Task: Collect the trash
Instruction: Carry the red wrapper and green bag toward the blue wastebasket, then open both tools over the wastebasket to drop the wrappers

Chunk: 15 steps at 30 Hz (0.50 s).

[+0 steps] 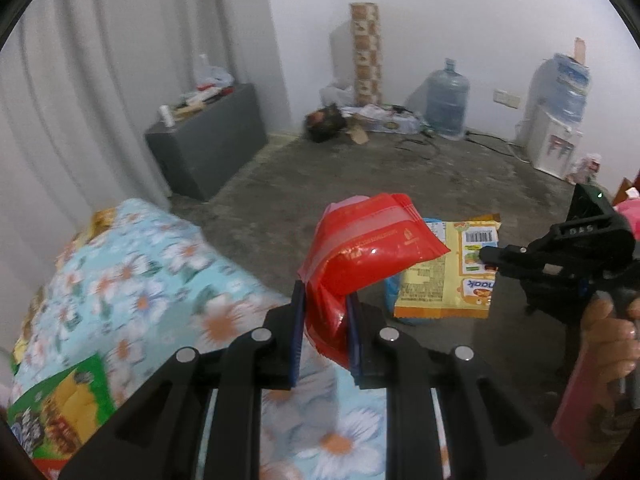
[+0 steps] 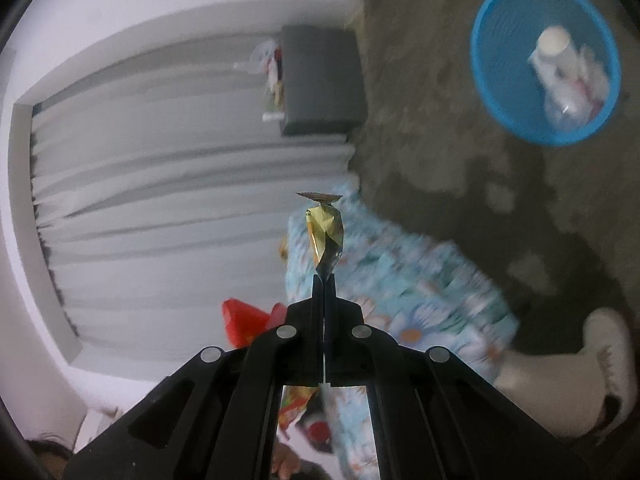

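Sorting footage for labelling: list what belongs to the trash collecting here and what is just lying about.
Part of the job:
- red wrapper, in the left gripper
- yellow snack packet, in the right gripper
- blue basket already holding trash
- green packet on the floral cloth

Just lying about:
- water bottle
- water dispenser
- grey box
- patterned roll

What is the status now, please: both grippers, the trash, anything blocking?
Left gripper shut on red wrapper. Right gripper shut on yellow snack packet. Blue basket ahead on floor, already holding trash. Path looks clear.

Home bedroom, floral bedding, curtains, water dispenser
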{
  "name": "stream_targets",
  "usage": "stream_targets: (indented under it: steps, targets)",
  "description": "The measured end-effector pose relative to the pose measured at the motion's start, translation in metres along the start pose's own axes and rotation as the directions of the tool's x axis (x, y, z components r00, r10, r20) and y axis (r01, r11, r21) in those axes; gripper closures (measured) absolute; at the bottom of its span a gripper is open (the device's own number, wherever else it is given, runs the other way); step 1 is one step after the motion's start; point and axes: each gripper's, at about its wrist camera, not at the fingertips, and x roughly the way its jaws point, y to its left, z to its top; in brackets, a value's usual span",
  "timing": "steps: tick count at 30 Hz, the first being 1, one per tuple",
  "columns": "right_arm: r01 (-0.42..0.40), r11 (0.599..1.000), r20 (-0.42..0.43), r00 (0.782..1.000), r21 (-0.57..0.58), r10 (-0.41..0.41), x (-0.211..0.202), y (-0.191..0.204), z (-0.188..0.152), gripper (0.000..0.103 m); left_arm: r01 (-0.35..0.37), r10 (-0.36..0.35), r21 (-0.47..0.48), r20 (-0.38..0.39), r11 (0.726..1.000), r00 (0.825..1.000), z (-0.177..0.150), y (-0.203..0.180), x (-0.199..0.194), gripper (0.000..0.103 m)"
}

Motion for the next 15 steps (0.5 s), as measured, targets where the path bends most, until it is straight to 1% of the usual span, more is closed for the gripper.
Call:
stream_targets:
  steps: [2,5,8,11,12,13,15]
  targets:
    - [0.025,1.0,0.041,0.999,0.006,-0.025,-0.011,-0.006,0.006,0.103,0.041,-0.041,0.004,-0.016,0.999,0.999,0.008,-0.007,0.009,0.085]
    - [0.077,0.997,0.117,0.99,0.009,-0.077,-0.028,-0.015,0.017,0.103,0.118,-0.117,-0.001,-0.052,0.993,0.992,0.023,-0.019,0.027,0.085]
    - [0.109,0.994,0.171,0.979,0.02,-0.111,-0.036,-0.024,0.028,0.103,0.199,-0.199,-0.01,-0.109,0.98,0.974,0.038,-0.034,0.052,0.085]
    - [0.131,0.99,0.215,0.967,0.051,-0.139,-0.041,-0.039,0.046,0.103,0.298,-0.295,-0.017,-0.187,0.955,0.937,0.053,-0.052,0.087,0.083]
    - [0.142,0.988,0.231,0.961,0.066,-0.154,-0.041,-0.046,0.054,0.103,0.337,-0.337,-0.04,-0.215,0.941,0.916,0.059,-0.059,0.104,0.083]
    - [0.153,0.985,0.24,0.956,0.08,-0.168,-0.039,-0.051,0.06,0.103,0.355,-0.359,-0.061,-0.245,0.933,0.901,0.063,-0.064,0.118,0.083]
    - [0.172,0.979,0.254,0.947,0.108,-0.195,-0.036,-0.064,0.072,0.103,0.37,-0.381,-0.091,-0.289,0.924,0.879,0.071,-0.075,0.147,0.083]
